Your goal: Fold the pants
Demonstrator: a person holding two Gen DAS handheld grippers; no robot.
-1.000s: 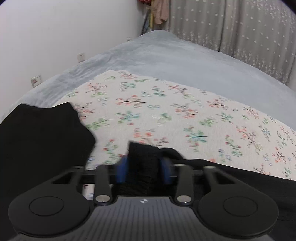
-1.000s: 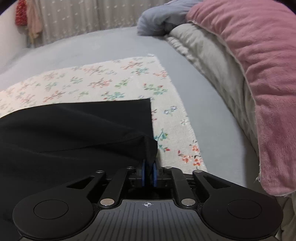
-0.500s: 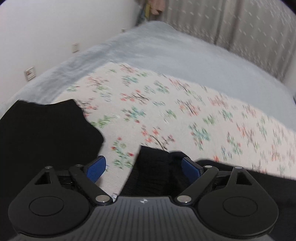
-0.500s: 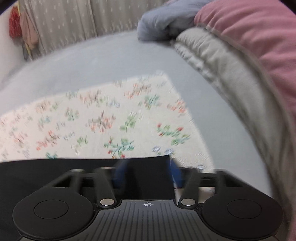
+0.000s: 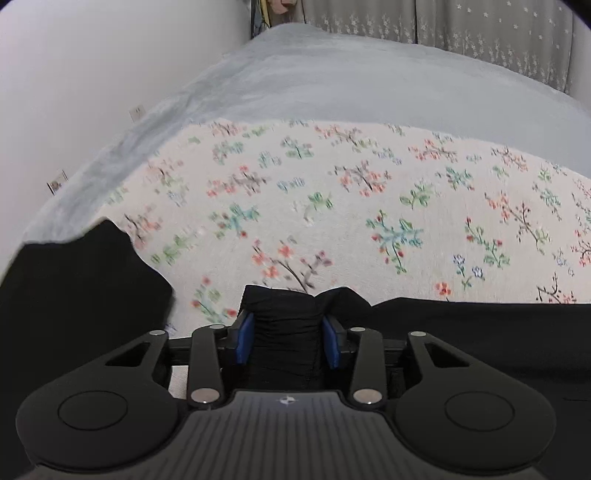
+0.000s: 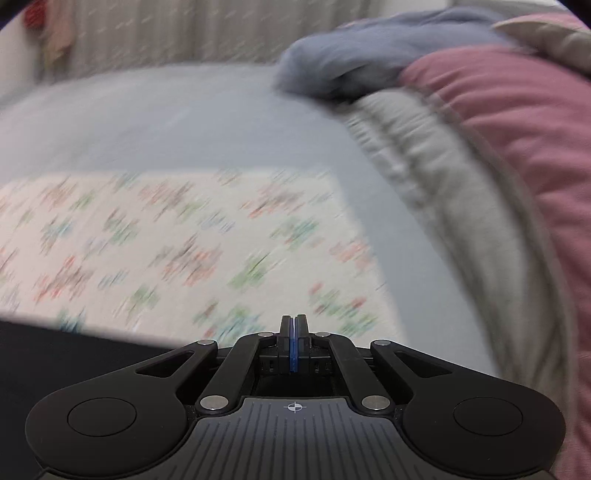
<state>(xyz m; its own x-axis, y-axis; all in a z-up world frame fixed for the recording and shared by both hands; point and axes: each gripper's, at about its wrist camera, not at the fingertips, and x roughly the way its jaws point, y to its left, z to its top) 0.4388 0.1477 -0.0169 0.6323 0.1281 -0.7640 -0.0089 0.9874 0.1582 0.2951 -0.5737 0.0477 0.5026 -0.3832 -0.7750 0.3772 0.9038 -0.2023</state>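
Note:
The black pants [image 5: 480, 332] lie on a floral cloth [image 5: 332, 206] spread over the bed. In the left wrist view my left gripper [image 5: 287, 328] is shut on a bunched fold of the pants [image 5: 284, 314]; another part of the pants [image 5: 74, 295] lies at the lower left. In the right wrist view my right gripper [image 6: 293, 326] is shut with its blue pads together and nothing between them. It hangs above the floral cloth [image 6: 184, 251], and the pants' straight edge [image 6: 55, 354] shows at the lower left. This view is blurred.
The grey bed cover [image 5: 369, 81] stretches to a patterned curtain [image 5: 480, 29]. A white wall [image 5: 92, 74] runs along the left. In the right wrist view a pink blanket [image 6: 517, 147], a grey quilt [image 6: 424, 155] and a blue-grey pillow [image 6: 351, 59] lie at the right.
My left gripper opened, then shut again on the bunched fold. My right gripper let go of the pants' corner, shut empty and moved up and away from the pants.

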